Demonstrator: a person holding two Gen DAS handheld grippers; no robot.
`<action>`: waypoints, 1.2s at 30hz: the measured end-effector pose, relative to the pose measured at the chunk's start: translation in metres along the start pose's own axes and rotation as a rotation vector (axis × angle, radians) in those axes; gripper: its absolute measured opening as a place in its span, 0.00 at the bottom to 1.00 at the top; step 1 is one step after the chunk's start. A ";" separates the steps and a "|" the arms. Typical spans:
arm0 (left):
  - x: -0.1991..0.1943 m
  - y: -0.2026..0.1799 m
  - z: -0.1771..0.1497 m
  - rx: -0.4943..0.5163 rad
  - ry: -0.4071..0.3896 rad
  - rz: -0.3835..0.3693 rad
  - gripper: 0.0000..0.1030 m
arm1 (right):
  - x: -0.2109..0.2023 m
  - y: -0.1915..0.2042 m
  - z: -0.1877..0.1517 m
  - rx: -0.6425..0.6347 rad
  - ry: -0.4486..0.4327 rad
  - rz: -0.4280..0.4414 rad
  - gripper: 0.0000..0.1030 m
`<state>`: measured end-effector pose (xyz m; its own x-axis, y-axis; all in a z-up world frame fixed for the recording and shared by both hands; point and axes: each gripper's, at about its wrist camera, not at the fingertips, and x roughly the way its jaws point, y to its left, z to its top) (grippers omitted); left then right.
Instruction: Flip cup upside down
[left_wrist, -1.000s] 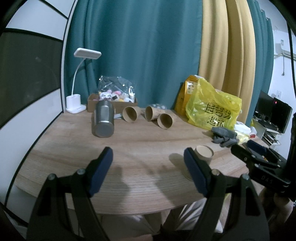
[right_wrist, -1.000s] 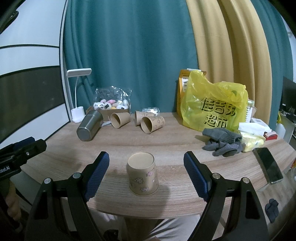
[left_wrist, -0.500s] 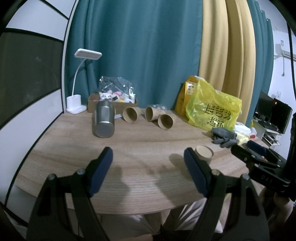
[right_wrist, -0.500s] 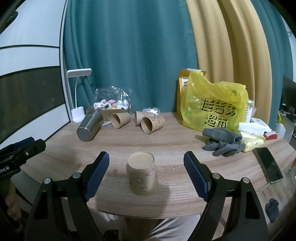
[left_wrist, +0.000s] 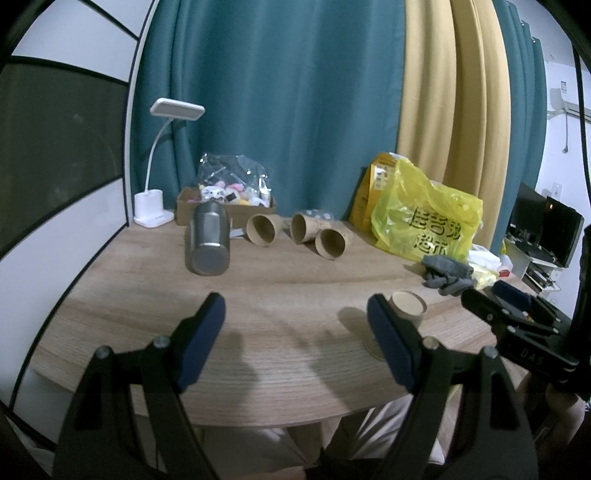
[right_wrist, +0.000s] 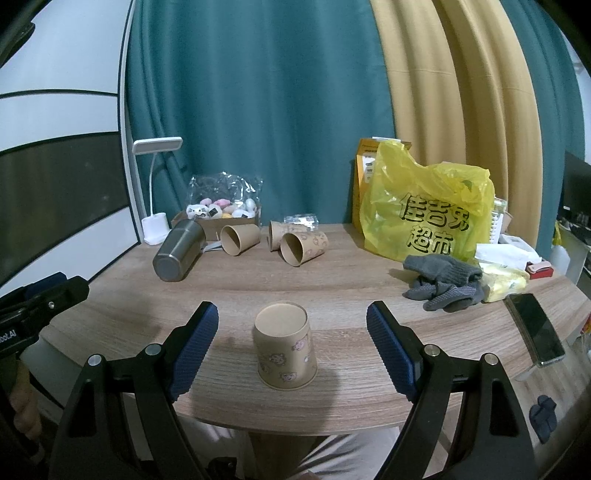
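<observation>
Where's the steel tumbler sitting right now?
The steel tumbler lies on its side at the back left of the table, in front of the white desk lamp and left of three tipped paper cups.

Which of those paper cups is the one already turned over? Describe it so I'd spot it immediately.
Start at the wooden table and come to its near edge, between the right gripper's open jaws. The upside-down paper cup stands there alone, flat base up, with little cartoon prints; the three other paper cups lie on their sides by the curtain.
</observation>
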<state>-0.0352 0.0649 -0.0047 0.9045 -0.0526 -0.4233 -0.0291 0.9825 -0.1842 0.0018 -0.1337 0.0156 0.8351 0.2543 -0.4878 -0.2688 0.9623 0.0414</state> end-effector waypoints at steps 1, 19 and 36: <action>0.000 0.000 0.000 -0.001 0.000 0.000 0.78 | 0.000 0.000 0.000 0.000 0.000 0.001 0.83; -0.002 0.002 0.000 -0.005 0.003 0.005 0.78 | 0.000 0.003 0.000 0.001 0.000 -0.002 0.83; -0.004 0.002 -0.003 -0.005 -0.006 0.002 0.78 | 0.000 0.003 0.000 0.001 0.001 -0.003 0.83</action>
<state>-0.0401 0.0665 -0.0060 0.9071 -0.0493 -0.4181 -0.0332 0.9817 -0.1876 0.0012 -0.1306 0.0159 0.8355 0.2518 -0.4884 -0.2664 0.9630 0.0406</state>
